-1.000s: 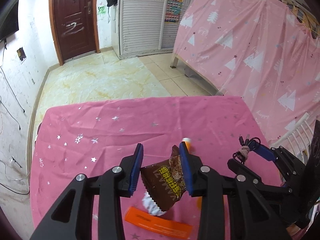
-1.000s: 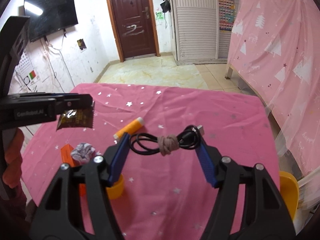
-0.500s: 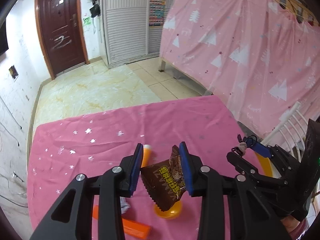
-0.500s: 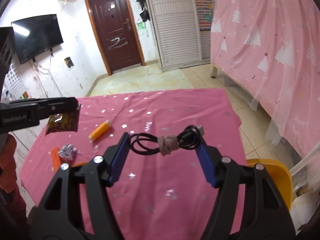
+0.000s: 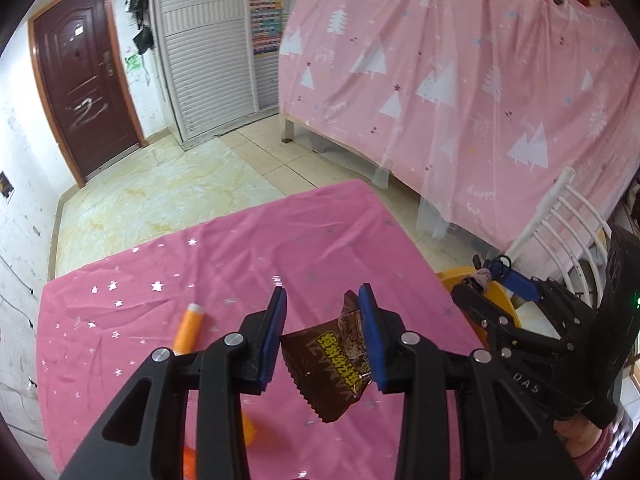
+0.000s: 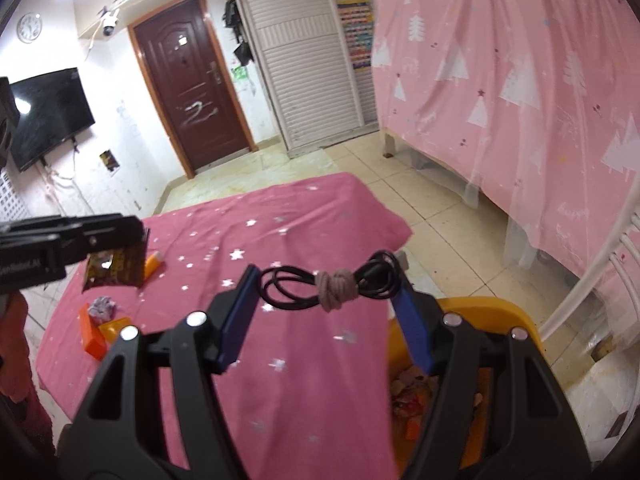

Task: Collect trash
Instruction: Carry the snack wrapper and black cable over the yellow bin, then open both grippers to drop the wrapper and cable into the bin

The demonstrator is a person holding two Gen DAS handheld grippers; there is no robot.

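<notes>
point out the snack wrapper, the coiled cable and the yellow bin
brown snack wrapper (image 5: pixel 326 364), left wrist view, on its printed face between the claw pads
coiled black cable (image 6: pixel 288 286), right wrist view, on the left loops beside the tie
yellow bin (image 6: pixel 480 308), right wrist view, on its far rim

Left gripper angled down, jaws clamped on something — right gripper likewise, jaws wider
</notes>
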